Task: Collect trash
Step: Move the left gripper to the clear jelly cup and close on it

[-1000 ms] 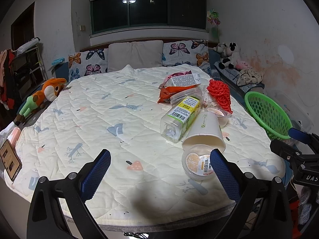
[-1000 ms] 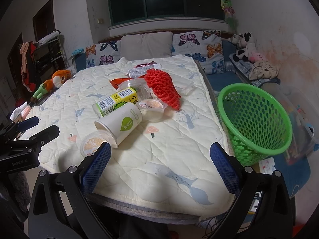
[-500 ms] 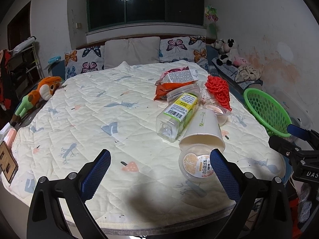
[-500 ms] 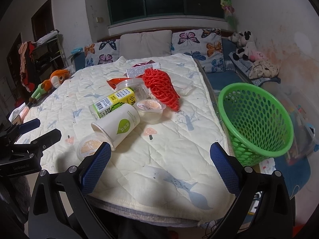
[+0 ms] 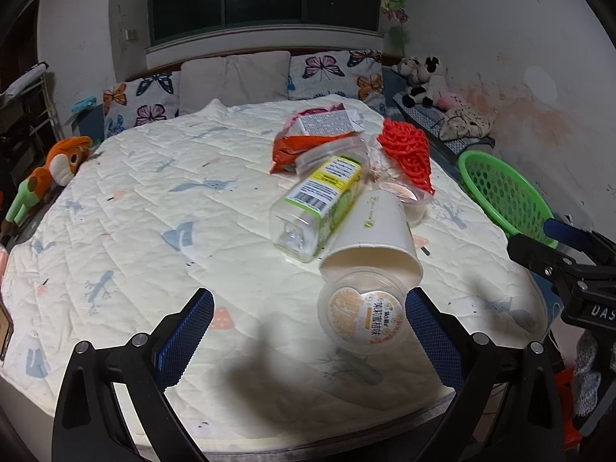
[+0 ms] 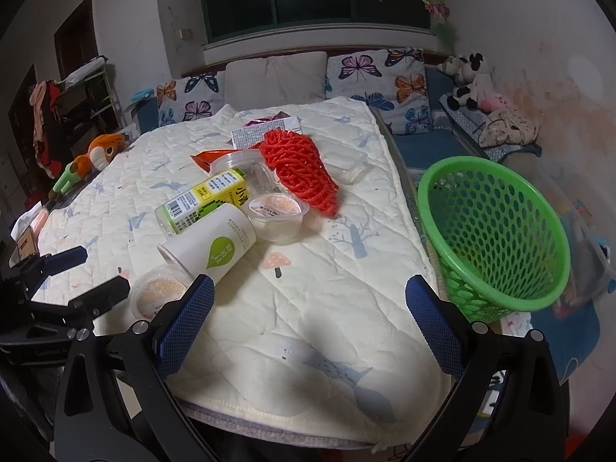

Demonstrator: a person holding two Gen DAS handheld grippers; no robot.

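Trash lies in a heap on the quilted bed [image 5: 134, 231]: a clear jelly cup with an orange label [image 5: 364, 315], a white paper cup [image 5: 373, 236] on its side, a clear bottle with a green-yellow label [image 5: 319, 204], a red foam net [image 5: 406, 154], a second jelly cup [image 6: 277, 215] and snack wrappers [image 5: 308, 134]. My left gripper [image 5: 308, 335] is open just in front of the near jelly cup, holding nothing. My right gripper [image 6: 310, 325] is open over the bed's near edge, empty. A green mesh basket [image 6: 496, 231] stands beside the bed on the right.
Butterfly pillows [image 5: 331, 77] and a grey pillow [image 5: 235, 81] line the bed's far end. An orange plush toy [image 5: 50, 173] lies at the bed's left edge, more plush toys [image 6: 473, 81] at the far right. A clear flat tray [image 6: 346, 165] sits behind the red net.
Both grippers have moved forward toward the heap of trash, which now looks larger and nearer. Both stay open and nothing has been taken hold of.
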